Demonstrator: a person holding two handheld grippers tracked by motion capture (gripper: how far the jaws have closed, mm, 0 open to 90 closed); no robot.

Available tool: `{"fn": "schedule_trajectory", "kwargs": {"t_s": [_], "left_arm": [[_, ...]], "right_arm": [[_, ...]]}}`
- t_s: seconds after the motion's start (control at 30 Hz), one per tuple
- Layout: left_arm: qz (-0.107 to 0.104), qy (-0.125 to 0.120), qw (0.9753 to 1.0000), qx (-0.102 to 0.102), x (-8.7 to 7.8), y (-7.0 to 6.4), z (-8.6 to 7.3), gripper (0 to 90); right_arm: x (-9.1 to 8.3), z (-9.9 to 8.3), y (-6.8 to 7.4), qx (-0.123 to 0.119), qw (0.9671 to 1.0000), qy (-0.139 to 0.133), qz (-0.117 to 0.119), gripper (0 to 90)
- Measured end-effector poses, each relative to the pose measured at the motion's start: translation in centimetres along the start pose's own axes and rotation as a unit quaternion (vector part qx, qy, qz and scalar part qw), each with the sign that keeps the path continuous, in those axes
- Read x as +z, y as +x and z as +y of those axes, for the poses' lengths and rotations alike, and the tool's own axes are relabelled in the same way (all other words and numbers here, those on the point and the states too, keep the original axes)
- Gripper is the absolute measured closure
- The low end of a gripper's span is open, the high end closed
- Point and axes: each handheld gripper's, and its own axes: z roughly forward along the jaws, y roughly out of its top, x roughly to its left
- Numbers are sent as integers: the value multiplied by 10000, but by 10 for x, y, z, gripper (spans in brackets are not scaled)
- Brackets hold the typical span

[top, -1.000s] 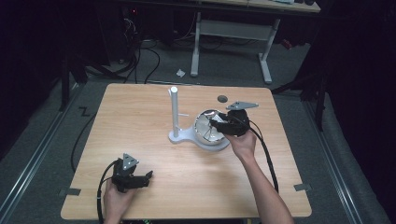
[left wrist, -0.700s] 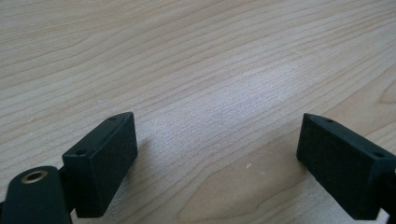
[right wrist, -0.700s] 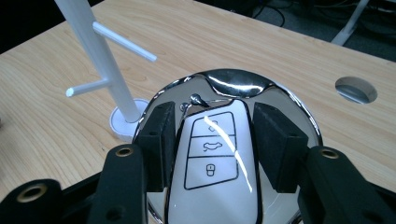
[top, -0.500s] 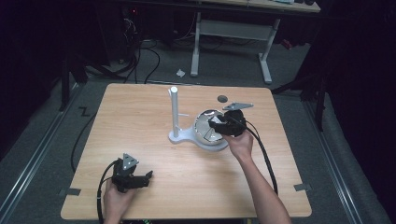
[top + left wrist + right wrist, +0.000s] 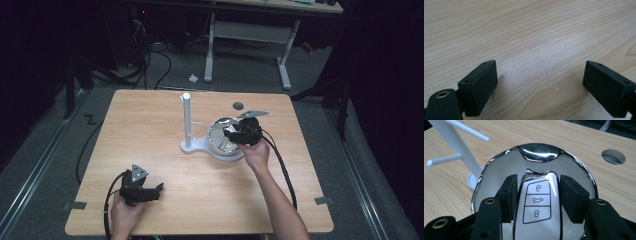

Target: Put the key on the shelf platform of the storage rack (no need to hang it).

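One key fob lies lengthwise between the right gripper jaws
In the chrome dish, jaws close alongside, grip uncertain; left gripper gapes empty, well apart

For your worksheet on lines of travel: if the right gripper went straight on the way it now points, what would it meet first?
The right gripper has its jaws either side of a car key fob in a shiny dish. Straight ahead it would probably meet the dish's raised far rim first.
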Motion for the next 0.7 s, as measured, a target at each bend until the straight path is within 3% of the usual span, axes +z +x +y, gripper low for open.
{"fn": "schedule_trajectory", "kwargs": {"t_s": [0.27, 0.7], "left_arm": [[-1, -3, 10000, -2, 0, 0, 0, 128], [0, -6, 10000, 2, 0, 0, 0, 133]], "right_arm": [[6, -3, -3, 121, 9998, 137, 13, 469], [-4, -12, -5, 139, 9999, -24, 18, 474]]}}
